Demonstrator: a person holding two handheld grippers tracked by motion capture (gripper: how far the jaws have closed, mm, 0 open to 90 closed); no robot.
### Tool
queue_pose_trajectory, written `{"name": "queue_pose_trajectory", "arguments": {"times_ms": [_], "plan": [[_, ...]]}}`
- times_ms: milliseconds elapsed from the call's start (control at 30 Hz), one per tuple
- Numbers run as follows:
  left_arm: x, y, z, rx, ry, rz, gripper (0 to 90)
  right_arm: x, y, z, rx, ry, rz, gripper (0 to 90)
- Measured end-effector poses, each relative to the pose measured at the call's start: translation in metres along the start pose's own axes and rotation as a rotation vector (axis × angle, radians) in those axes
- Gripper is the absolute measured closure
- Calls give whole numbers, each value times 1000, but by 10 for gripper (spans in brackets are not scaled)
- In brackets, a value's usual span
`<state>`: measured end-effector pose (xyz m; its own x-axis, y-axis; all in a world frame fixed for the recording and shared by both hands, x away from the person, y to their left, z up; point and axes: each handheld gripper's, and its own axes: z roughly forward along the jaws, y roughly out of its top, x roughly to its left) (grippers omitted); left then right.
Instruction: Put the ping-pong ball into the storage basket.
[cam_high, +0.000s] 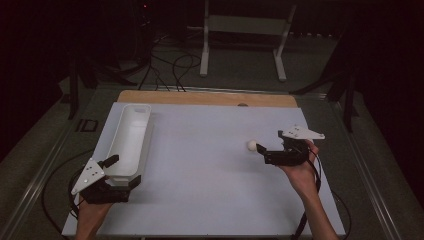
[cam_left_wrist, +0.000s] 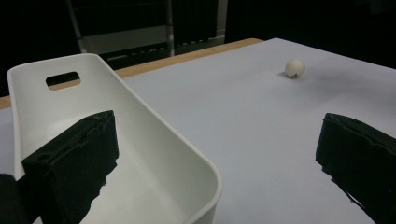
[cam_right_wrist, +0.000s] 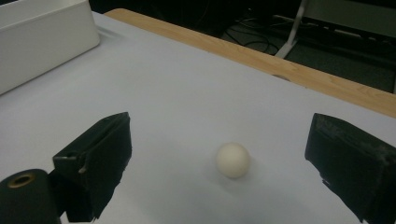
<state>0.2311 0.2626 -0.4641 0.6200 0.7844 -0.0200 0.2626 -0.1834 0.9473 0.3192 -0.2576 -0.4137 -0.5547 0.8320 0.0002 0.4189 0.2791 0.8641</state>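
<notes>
In the right gripper view we see our right gripper (cam_right_wrist: 219, 168) with jaws wide apart. The small white ball (cam_right_wrist: 232, 160) lies between them on the white table (cam_right_wrist: 163, 98), touching neither. A white bin (cam_right_wrist: 42, 42) stands far left.

Pale, rectangular table (cam_high: 200, 200) with a strip of bare wood (cam_high: 200, 98) along its far edge. Long white plastic bin (cam_high: 131, 135) lying directly on the surface, close beside the left edge, running from near the far left corner toward the near left corner. Small off-white ball (cam_high: 251, 145) resting on the surface, toward the right edge, well apart from the bin.
</notes>
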Motion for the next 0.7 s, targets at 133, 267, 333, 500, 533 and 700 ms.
{"name": "queue_pose_trajectory", "arguments": {"times_ms": [133, 267, 333, 500, 533, 700], "plan": [[0, 0, 0, -3, -1, -4, 0, -3, 3, 2, -1, -2, 6, 69], [0, 0, -1, -4, 0, -4, 0, -5, 5, 5, 3, -3, 9, 69], [0, 0, -1, -3, 1, -4, 0, -7, 6, 6, 2, -3, 12, 69], [0, 0, 0, -4, 0, -5, 0, -10, 8, 12, 10, -4, 20, 69], [0, 0, 0, -4, 0, -5, 0, -10, 8, 12, 10, -4, 20, 69], [0, 0, 0, -4, -1, -6, 0, -12, 14, 17, 14, -8, 21, 69]]}}
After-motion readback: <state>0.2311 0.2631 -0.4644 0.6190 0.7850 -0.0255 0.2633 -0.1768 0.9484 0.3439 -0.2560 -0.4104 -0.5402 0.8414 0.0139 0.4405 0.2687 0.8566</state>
